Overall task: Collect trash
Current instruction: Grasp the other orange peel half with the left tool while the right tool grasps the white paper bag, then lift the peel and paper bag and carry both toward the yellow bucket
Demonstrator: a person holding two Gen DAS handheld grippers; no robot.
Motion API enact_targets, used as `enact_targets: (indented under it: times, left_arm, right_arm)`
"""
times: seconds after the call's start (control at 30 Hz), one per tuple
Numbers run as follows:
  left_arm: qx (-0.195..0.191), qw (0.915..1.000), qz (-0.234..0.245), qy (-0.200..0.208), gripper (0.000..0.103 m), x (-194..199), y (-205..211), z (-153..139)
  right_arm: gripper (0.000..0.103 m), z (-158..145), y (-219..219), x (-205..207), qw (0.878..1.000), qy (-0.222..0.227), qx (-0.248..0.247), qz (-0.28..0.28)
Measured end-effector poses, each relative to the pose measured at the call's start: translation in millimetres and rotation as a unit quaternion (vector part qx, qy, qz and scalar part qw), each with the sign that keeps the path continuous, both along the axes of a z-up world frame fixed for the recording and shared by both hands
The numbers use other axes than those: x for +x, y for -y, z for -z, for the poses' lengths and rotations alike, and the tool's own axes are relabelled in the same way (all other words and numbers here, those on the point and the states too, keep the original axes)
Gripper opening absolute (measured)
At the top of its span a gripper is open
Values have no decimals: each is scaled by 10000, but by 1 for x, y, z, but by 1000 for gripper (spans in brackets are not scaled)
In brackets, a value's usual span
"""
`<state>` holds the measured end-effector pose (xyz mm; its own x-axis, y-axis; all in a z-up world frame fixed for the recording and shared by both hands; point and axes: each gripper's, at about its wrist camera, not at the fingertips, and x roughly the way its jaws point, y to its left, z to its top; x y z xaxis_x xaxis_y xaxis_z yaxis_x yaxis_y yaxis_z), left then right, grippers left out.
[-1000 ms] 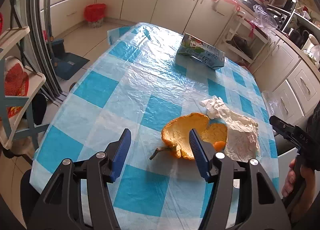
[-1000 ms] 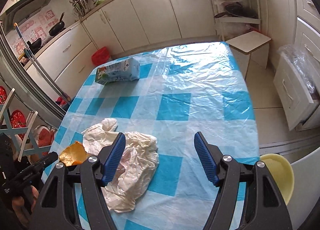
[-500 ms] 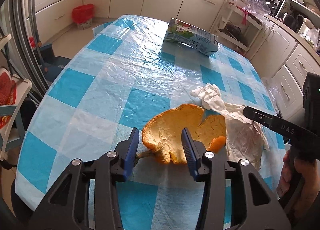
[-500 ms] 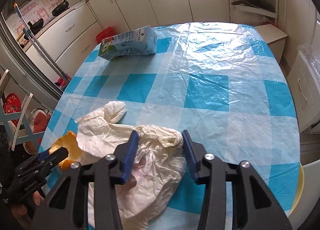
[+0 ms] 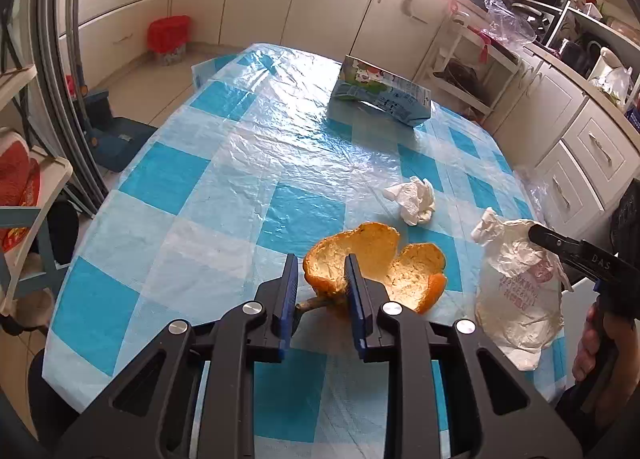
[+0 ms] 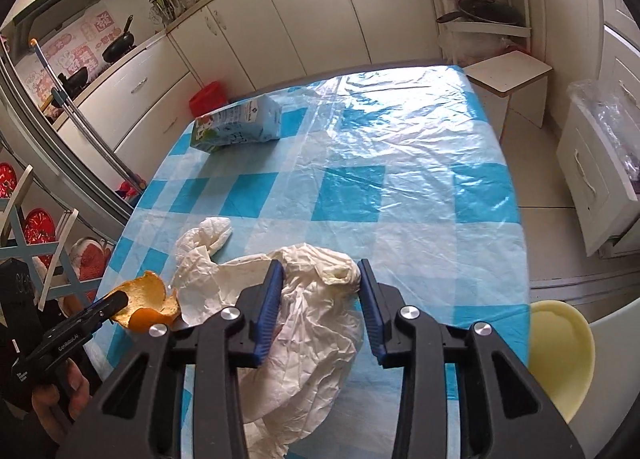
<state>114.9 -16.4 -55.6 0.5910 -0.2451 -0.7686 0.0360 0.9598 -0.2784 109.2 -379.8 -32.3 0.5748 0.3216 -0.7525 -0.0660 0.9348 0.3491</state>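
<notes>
A: Trash status: orange peel [image 5: 374, 259] sits right at my left gripper [image 5: 320, 279]. Jaws have just been narrowing; the near rim of the peel is between them, right pad against its inside wall. The left pad stands off the peel, so no pinch there.

B: Stem?

A: Short stalk [image 5: 316, 302] pokes out under the peel, down in the gap between the jaws, lying on the desk [image 5: 168, 179].

B: Right side?

A: Right gripper [image 6: 320, 291] is over the white plastic bag [image 6: 308, 339]. Jaws have been closing too and straddle a raised fold of it. The left pad touches the film; the right one I can't call, so whether it pinches I can't tell.

B: Anything else out there?

A: Crumpled tissue [image 5: 412, 199] just beyond the peel, ahead and right of the left jaws, apart from it. Milk carton [image 6: 236, 123] lies on its side far ahead of both grippers, toward the far edge. From the left camera the bag hangs off the right gripper's tip, lifted at that end, with its lower part at the desk's near edge.
</notes>
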Motion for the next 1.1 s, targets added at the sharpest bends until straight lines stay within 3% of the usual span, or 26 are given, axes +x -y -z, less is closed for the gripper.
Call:
enact_targets:
  times: [0.1,0.23,0.3,0.37,0.43,1.1]
  left_arm:
    - [25,9999,65,-147,22,1,2,5]
    - [10,9996,-22,-270,41,1,4,14]
    - [117,9996,10,-249,45,2,11,13]
    - [215,9995,64,-215,40,0,17,13]
    - [280,9991,224,-211,21,-4,23,13]
    - [800,9920,621,752,20,-50,56,-60]
  right_arm:
    - [38,-2,13,-7,9999,9,10,126]
    - [38,-1,19,-13,9998,-16,-18,199]
    - [38,0,21,-15,9998,-27,-32,197]
    - [38,0,20,-16,9998,-41,-48,176]
    - [38,0,20,-17,9999,-37,-52,160]
    - [38,-16,37,-35,9992,256,51,316]
